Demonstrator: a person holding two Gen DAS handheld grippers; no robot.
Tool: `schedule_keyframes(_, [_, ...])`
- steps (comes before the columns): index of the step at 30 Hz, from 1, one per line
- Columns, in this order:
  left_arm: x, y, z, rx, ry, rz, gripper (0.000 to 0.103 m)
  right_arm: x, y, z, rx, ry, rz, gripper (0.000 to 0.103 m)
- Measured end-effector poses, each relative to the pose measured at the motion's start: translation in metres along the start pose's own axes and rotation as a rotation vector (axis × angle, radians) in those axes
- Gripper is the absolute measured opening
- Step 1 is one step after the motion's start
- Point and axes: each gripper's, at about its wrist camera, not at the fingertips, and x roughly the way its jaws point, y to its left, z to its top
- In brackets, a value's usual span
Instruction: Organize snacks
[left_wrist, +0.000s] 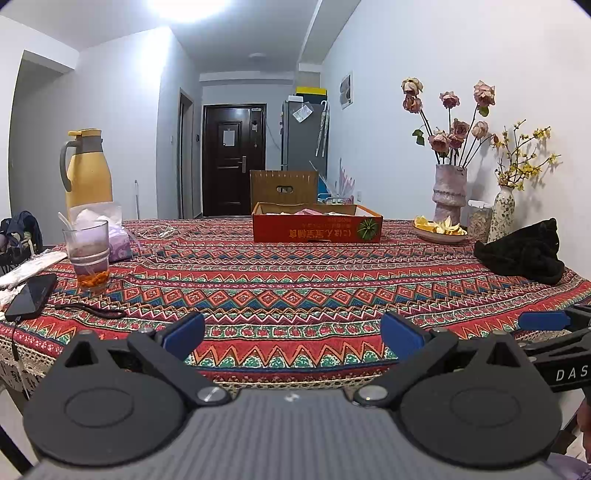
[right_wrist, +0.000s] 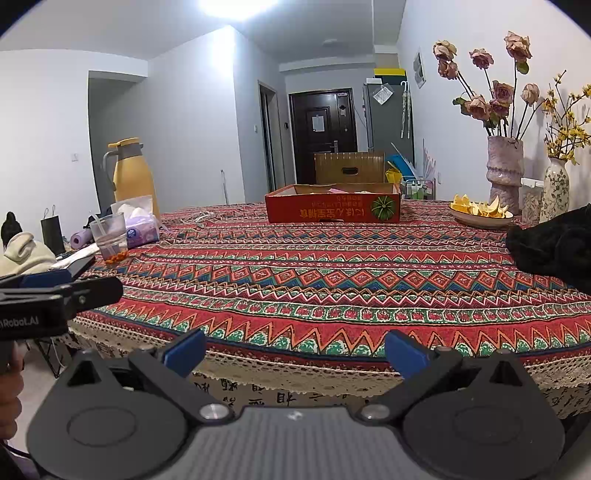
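A shallow red cardboard box (left_wrist: 317, 225) (right_wrist: 332, 207) with snack packets inside sits at the far middle of the table. My left gripper (left_wrist: 291, 338) is open at the near table edge, nothing between its blue pads. My right gripper (right_wrist: 295, 352) is also open, hanging just off the near edge over the lace trim. Both are far from the box. Each gripper shows at the side of the other's view: the right one's blue fingertip (left_wrist: 543, 320) and the left one's blue fingertip (right_wrist: 44, 277).
A patterned tablecloth (left_wrist: 295, 280) covers the table. At left stand a yellow thermos (left_wrist: 86, 168), tissue pack (left_wrist: 110, 236), glass cup (left_wrist: 88, 254) and phone (left_wrist: 31, 297). At right are a black cloth (left_wrist: 524, 253), a plate of peels (left_wrist: 439, 229) and flower vases (left_wrist: 448, 192).
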Motion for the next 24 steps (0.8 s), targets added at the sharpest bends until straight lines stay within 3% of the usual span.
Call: schedule_keyframes(24, [0.0013, -0.0003, -0.0019, 0.002, 0.003, 0.001, 0.103, 0.0000, -0.0007, 0.0000, 0.004, 0.000, 0.005, 0.103])
